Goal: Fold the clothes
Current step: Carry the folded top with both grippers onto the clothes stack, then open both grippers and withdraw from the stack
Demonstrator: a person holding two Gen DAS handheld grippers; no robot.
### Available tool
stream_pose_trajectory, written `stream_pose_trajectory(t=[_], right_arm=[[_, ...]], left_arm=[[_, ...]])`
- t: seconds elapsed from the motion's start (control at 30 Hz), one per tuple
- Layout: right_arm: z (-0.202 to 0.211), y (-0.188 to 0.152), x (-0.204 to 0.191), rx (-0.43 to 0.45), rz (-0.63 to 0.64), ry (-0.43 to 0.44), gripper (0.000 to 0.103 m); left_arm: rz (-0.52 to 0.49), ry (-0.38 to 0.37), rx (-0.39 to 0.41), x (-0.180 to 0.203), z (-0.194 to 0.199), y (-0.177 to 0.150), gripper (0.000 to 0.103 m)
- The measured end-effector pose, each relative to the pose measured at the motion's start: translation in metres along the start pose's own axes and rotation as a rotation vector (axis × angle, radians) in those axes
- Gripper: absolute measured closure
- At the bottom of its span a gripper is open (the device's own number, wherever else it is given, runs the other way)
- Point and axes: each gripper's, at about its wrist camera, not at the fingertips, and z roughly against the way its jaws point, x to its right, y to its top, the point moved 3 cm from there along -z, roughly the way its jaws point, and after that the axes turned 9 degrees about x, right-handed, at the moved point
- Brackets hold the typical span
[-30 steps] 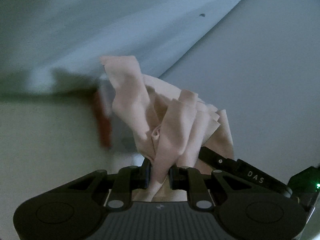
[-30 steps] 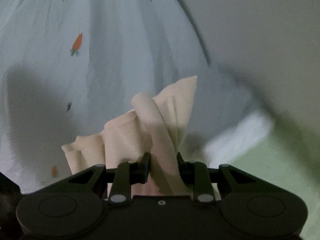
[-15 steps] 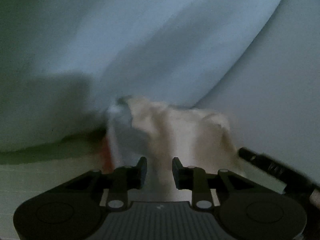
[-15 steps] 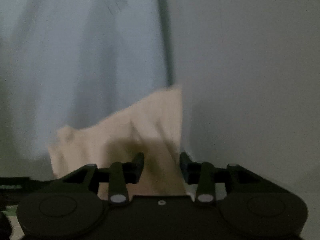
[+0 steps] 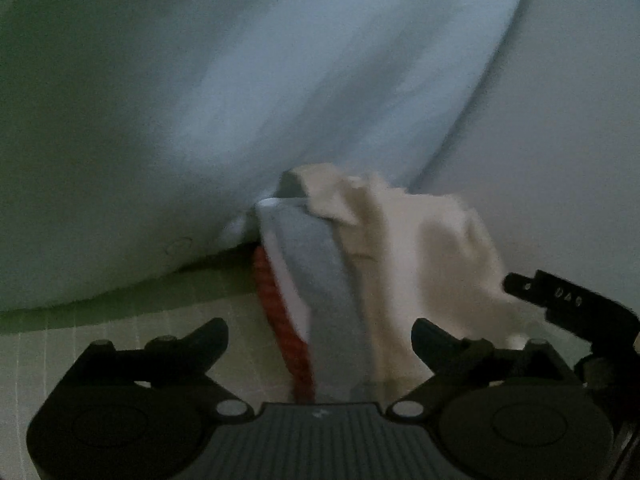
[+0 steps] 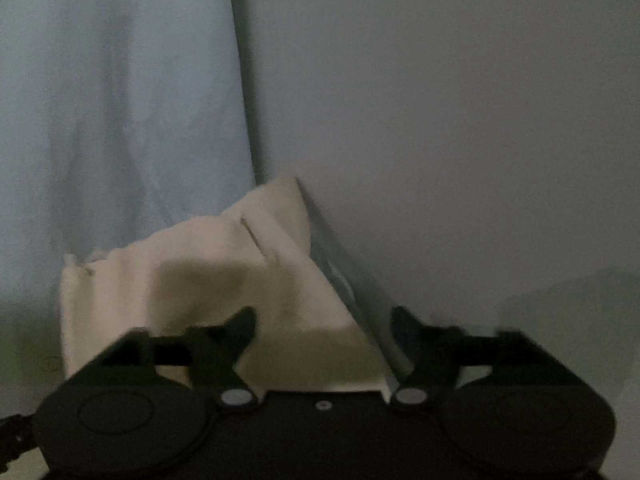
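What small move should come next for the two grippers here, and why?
Probably draw both grippers straight back. The left gripper and right gripper both have their jaws spread wide, gripping nothing, and the cream garment lies slack on the stack of folded clothes, so the piece looks placed. Blur hides whether it lies squarely.

Pale blue sheet (image 5: pixel 248 92) fills the upper left of the left wrist view, draped with soft folds; same sheet (image 6: pixel 116 120) hangs down the left side of the right wrist view. Plain grey wall (image 5: pixel 560 140) sits to the right of it — also the wall (image 6: pixel 440 120) across most of the right view. Light green surface (image 5: pixel 132 320) with a faint grid runs along the bottom left, under the sheet's edge. Both views dim and blurred.
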Motion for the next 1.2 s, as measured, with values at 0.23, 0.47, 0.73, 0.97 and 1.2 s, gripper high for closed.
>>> stream_pose_trajectory(t=[0.23, 0.47, 0.73, 0.97, 1.2], right_arm=[[0.087, 0.004, 0.008, -0.003, -0.011, 0.051, 0.004], [0.175, -0.003, 0.011, -0.011, 0.039, 0.068, 0.000], [0.250, -0.030, 0.014, 0.001, 0.047, 0.046, 0.000], [0.291, -0.056, 0.025, -0.035, 0.019, 0.027, 0.000], [0.316, -0.076, 0.029, -0.067, 0.035, 0.015, 0.000]], left_arm=[[-0.102, -0.076, 0.105, 0.034, 0.085, -0.007, 0.000], [-0.124, -0.060, 0.138, 0.046, 0.153, -0.030, 0.000], [-0.157, -0.077, 0.064, 0.056, 0.201, -0.064, 0.000], [-0.227, -0.099, 0.032, 0.061, 0.229, -0.086, 0.000], [-0.263, -0.113, 0.025, 0.064, 0.242, -0.096, 0.000]])
